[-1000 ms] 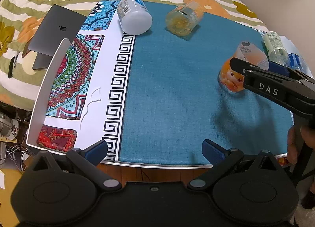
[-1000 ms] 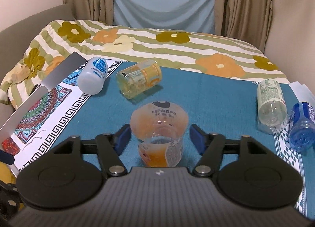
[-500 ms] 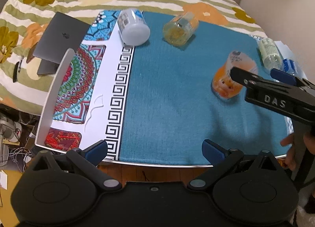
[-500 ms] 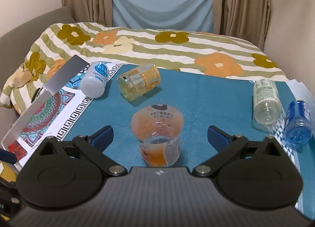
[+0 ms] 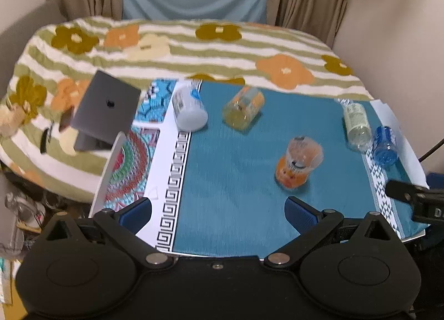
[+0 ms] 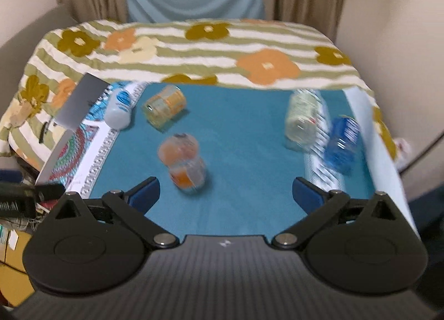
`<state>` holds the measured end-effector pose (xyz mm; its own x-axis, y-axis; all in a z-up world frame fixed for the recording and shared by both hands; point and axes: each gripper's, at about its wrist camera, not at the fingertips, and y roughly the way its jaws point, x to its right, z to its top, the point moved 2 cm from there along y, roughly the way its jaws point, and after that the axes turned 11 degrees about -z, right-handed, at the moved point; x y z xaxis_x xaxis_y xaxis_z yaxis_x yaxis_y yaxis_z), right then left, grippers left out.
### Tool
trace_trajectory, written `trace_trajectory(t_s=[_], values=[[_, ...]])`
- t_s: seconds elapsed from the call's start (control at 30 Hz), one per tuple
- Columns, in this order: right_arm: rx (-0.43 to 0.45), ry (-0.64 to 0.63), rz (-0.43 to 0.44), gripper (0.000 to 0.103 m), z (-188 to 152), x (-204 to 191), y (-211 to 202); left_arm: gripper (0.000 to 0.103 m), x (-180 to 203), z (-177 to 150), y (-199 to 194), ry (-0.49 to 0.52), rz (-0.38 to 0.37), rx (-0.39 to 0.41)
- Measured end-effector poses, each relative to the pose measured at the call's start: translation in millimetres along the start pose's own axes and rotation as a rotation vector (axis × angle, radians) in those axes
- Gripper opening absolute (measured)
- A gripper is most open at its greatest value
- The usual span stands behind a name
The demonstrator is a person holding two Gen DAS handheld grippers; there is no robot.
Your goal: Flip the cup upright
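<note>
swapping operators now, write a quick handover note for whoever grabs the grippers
Left gripper: open, empty, held back at the near table edge.
Right gripper: open, empty, clear of the cup.
Clear plastic cup with orange print: standing free on the teal cloth, wide mouth up.
Done: the cup looks upright and released.
Left: confirm it stands steady; the other containers lie on their sides, untouched.

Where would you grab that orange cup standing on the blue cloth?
Around its clear middle wall, from the near side with the jaws level. The orange cup stands with its wider end up, so its round sides offer two opposing faces.
</note>
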<state>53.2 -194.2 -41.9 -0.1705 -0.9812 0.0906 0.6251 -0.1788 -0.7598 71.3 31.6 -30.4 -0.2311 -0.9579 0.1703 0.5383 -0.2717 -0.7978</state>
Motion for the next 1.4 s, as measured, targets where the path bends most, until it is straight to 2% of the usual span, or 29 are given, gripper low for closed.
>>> trace_trajectory(t_s=[0.1,0.27,0.53,1.4], values=[[-0.037,0.011,-0.014,0.103,-2.2,16.9,-13.3,0.103,9.3,-0.7,-10.5,0.028,0.015,0.028],[-0.044,0.022,-0.037,0.103,-11.5,34.8,-28.5,0.103,20.4,-9.1,-17.6,0.05,0.027,0.053],[-0.063,0.051,-0.05,0.103,-27.6,46.4,-30.4,0.103,35.2,-20.6,-20.5,0.072,0.036,0.063],[-0.045,0.056,-0.059,0.103,-22.3,48.6,-32.5,0.103,43.6,-15.2,-19.7,0.108,0.047,0.079]])
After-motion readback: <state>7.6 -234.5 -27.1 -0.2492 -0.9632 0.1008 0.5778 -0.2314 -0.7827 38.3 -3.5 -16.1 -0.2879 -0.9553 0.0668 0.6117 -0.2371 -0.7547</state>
